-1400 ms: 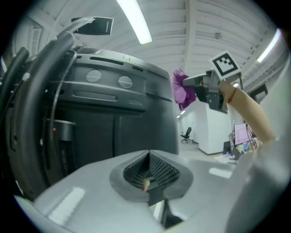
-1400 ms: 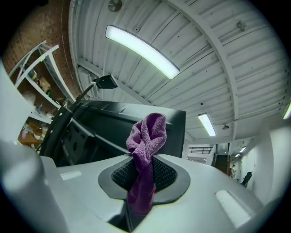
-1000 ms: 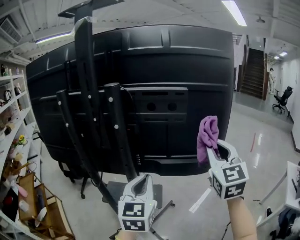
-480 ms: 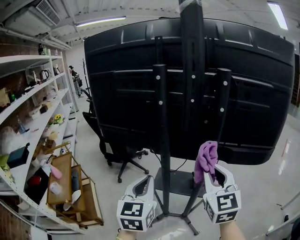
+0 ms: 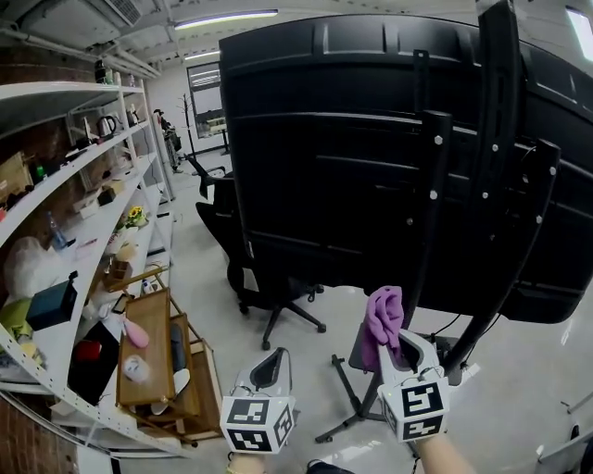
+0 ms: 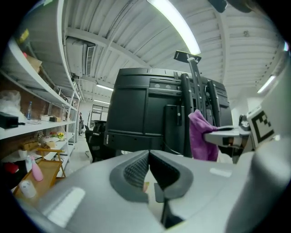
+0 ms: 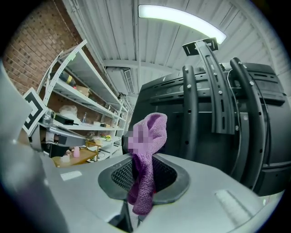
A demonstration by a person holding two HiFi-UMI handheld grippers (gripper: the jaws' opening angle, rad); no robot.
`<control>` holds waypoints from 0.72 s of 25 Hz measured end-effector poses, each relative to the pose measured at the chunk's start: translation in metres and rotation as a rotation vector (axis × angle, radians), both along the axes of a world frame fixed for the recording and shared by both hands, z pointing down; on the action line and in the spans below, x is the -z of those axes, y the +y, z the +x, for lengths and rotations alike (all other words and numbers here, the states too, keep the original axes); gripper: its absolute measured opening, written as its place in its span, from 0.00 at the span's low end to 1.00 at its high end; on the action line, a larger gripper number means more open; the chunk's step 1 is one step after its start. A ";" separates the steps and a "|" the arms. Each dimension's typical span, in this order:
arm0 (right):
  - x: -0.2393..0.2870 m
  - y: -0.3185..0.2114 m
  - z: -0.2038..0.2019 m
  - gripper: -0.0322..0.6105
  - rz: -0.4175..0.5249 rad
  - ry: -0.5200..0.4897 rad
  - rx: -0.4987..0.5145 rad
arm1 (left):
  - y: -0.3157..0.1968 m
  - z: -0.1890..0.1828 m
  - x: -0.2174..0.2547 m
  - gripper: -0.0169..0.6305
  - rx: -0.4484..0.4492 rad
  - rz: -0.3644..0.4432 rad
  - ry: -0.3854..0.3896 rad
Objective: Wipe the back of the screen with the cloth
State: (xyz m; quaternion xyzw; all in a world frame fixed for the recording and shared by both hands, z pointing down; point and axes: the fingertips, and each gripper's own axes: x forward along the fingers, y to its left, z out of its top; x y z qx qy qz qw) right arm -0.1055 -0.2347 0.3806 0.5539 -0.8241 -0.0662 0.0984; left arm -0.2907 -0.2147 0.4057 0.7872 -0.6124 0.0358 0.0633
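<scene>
Right gripper [image 5: 398, 347] is clenched on a purple terry cloth [image 5: 382, 317], which stands up limp and folded from its ribbed jaws. The cloth sits near the lower edge of the screen [image 5: 324, 157], whose back is matte black moulded plastic crossed by tubular stand bars [image 5: 429, 204]. Left gripper [image 5: 270, 367] is closed, holding nothing.

Workshop-like lab: cluttered metal shelves [image 5: 56, 97], office chair [image 5: 259, 287], strip light [image 5: 225, 16] overhead
</scene>
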 end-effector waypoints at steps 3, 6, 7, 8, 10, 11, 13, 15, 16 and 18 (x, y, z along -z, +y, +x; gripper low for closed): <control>-0.017 -0.025 -0.022 0.16 -0.022 -0.004 -0.021 | -0.020 -0.028 -0.010 0.04 0.008 -0.005 0.011; -0.033 -0.057 -0.038 0.16 -0.031 -0.013 -0.063 | -0.050 -0.047 -0.019 0.04 -0.013 -0.008 0.004; -0.038 -0.069 -0.041 0.16 -0.033 -0.011 -0.081 | -0.061 -0.051 -0.022 0.04 -0.025 -0.012 0.000; -0.043 -0.081 -0.044 0.16 -0.034 -0.007 -0.102 | -0.074 -0.054 -0.024 0.04 -0.037 -0.015 -0.004; -0.049 -0.107 -0.047 0.16 -0.033 -0.009 -0.152 | -0.101 -0.057 -0.026 0.04 -0.068 -0.021 -0.014; -0.051 -0.120 -0.047 0.16 -0.034 -0.013 -0.180 | -0.115 -0.058 -0.026 0.04 -0.085 -0.022 -0.019; -0.056 -0.145 -0.048 0.16 -0.030 -0.015 -0.244 | -0.141 -0.062 -0.022 0.04 -0.116 -0.020 -0.027; -0.058 -0.167 -0.045 0.16 -0.017 -0.007 -0.310 | -0.165 -0.066 -0.017 0.04 -0.138 -0.009 -0.035; -0.059 -0.176 -0.044 0.16 -0.013 -0.003 -0.341 | -0.176 -0.069 -0.016 0.04 -0.144 -0.004 -0.042; -0.061 -0.193 -0.042 0.16 -0.008 0.003 -0.390 | -0.198 -0.076 -0.013 0.04 -0.144 0.001 -0.050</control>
